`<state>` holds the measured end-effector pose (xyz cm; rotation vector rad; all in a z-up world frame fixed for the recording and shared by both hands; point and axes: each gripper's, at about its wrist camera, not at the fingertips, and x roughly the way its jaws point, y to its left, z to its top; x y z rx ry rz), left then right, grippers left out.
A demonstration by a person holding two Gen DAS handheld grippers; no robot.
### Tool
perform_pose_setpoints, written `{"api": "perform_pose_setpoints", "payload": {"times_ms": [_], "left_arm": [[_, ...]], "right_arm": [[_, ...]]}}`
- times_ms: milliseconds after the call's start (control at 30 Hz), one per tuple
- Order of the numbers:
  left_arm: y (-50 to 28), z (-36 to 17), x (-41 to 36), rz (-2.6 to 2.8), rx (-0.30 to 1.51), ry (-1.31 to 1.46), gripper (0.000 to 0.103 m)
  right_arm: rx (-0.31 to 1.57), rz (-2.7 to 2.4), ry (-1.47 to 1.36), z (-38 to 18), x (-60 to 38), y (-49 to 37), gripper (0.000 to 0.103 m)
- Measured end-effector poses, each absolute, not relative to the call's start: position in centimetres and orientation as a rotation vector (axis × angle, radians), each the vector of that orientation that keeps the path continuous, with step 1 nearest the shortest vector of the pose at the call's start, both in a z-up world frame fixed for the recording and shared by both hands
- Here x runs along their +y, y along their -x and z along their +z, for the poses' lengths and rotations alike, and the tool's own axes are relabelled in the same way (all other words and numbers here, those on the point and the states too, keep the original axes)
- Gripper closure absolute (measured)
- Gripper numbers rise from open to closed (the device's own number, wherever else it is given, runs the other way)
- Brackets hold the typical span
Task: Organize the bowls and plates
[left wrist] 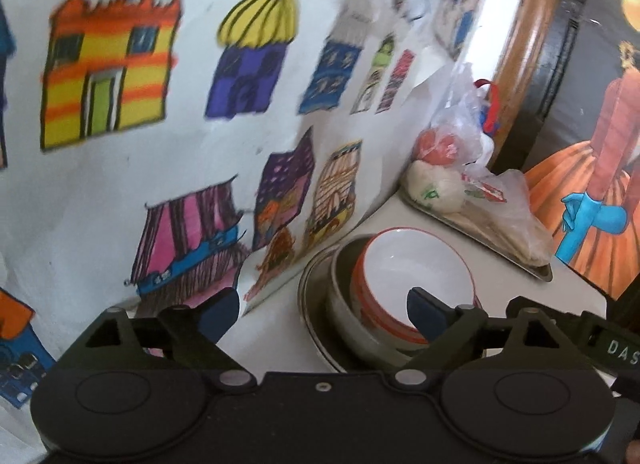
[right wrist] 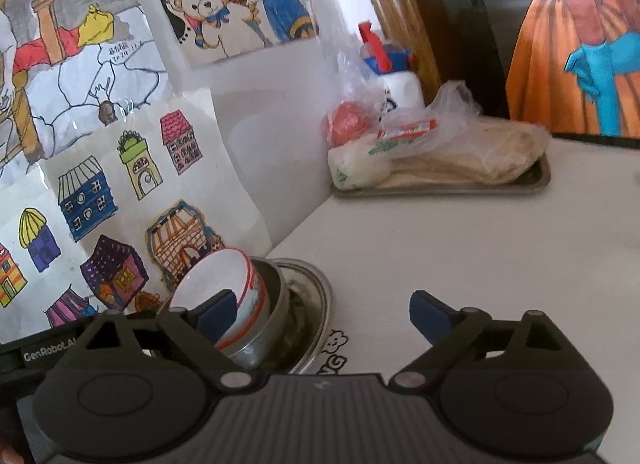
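1. Stack location: white bowl with red rim (left wrist: pixel 416 276) sits nested in a steel bowl (left wrist: pixel 344 304), which sits on a steel plate (left wrist: pixel 310 304). All of it is in the corner of the white surface (right wrist: pixel 460 264), right up against the paper drawings (left wrist: pixel 280 203) on the wall.
2. Left gripper (left wrist: pixel 320 310): fingers wide apart, nothing between the pads. Its right fingertip overlaps the white bowl's rim in the left wrist view; we can't tell contact from the picture.
3. Right gripper (right wrist: pixel 320 314): fingers wide apart too, empty. Its left fingertip sits in front of the white bowl (right wrist: pixel 218 296), and the other finger hangs over bare surface.
4. Risk: the white bowl looks tilted in the steel bowl (right wrist: pixel 268 328) in the right wrist view. If it isn't seated flat, a nudge from either fingertip could rock it or slide it out.
5. Risk: both grippers are close around one stack. We judge that any sideways pull could clip the rim and drag the whole pile across the steel plate (right wrist: pixel 316 304).
6. Risk: steel on steel is slippery, so pushing the top bowl likely shifts the lower one.
7. Risk: the drawings are just beside the stack, and a wide finger could snag the paper edge.
8. The tray (right wrist: pixel 536 179) with bagged food (right wrist: pixel 460 151) is well apart, so low concern.
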<state>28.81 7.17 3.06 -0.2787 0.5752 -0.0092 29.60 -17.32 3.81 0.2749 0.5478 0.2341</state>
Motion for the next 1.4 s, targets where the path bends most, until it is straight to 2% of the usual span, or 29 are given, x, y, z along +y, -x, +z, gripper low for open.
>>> {"api": "perform_pose_setpoints", "payload": {"times_ms": [67, 467, 900, 1400], "left_arm": [[-28.5, 3.3, 7.0, -0.012, 0.559, 0.273, 0.005], [-25.5, 4.5, 6.5, -0.037, 0.485, 0.253, 0.001], [-20.2, 6.3, 4.6, -0.084, 0.375, 0.195, 0.001], [-13.8, 6.2, 2.9, -0.114, 0.313, 0.15, 0.001]], "right_arm": [[0.529, 0.225, -0.266, 4.2, -17.6, -29.0, 0.0], [0.449, 0.191, -0.208, 5.8, -18.8, -25.0, 0.0], [0.328, 0.149, -0.147, 7.9, -19.5, -18.5, 0.0], [0.285, 0.108, -0.116, 8.0, -20.9, -11.5, 0.0]]}}
